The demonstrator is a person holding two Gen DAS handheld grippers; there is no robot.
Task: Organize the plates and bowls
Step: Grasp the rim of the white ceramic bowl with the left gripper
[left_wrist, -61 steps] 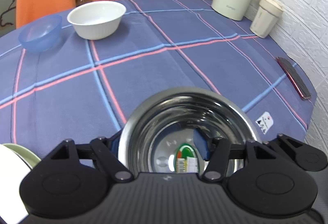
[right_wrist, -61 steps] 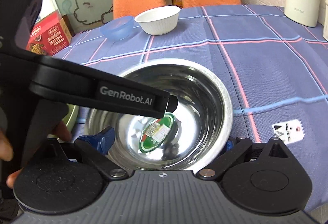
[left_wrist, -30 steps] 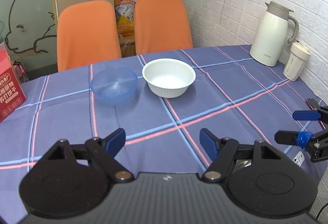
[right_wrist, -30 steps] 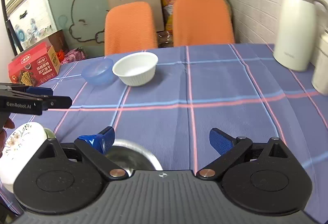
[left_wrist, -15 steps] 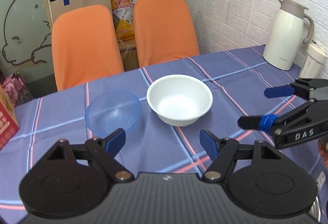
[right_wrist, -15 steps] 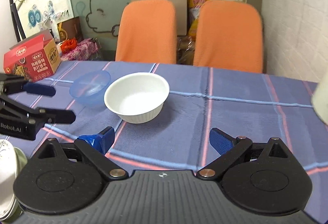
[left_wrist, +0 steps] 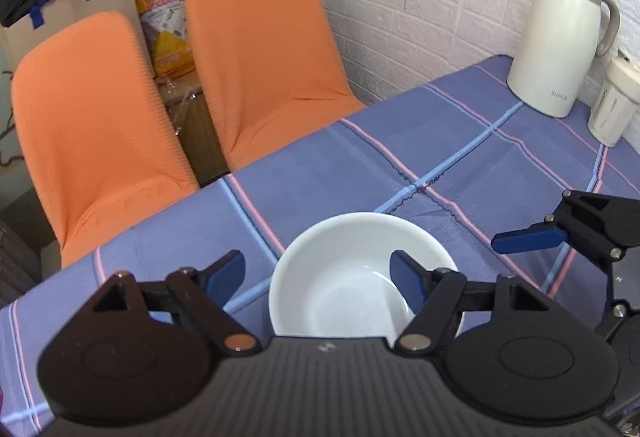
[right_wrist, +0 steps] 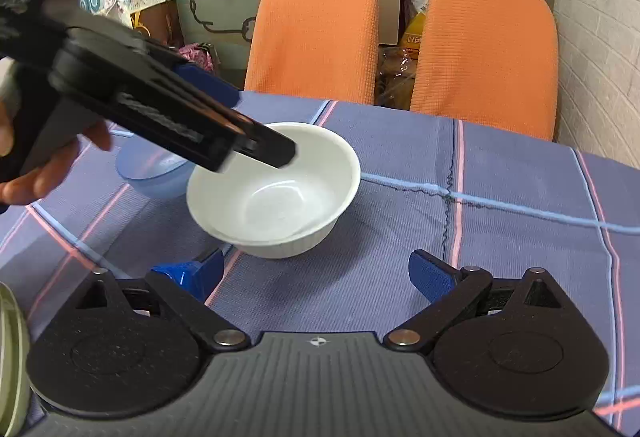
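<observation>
The left tool (left_wrist: 318,277) hangs over the round white ribbed bowl (left_wrist: 360,277) with its blue-padded jaws spread wide and nothing between them. One finger reaches inside the bowl's hollow and the other stands outside the near-left wall, so the rim on that side lies between the jaws. The right wrist view shows the same thing from the other side: the left tool's dark finger (right_wrist: 260,149) crosses the rim and points down into the white bowl (right_wrist: 280,197), with the person's hand (right_wrist: 44,173) behind it.

The right tool (right_wrist: 316,273) is also wide and empty. It waits just short of the white bowl, which sits ahead and slightly to its left on the blue plaid tabletop (right_wrist: 500,197). Just beyond the left tool, nearly touching the white bowl, stands a translucent blue plastic bowl (right_wrist: 152,177).

The step in hand appears to be gripping the white bowl by its rim. To do it well, the left tool should sink until its pads cover the wall well below the lip, then close squarely across the wall rather than at a slant, since a glossy curved surface would likely slip out of a shallow pinch. The lift should go straight up, clear of the blue bowl. The right tool would do best to stay back, or steady the far rim if the bowl tips.
</observation>
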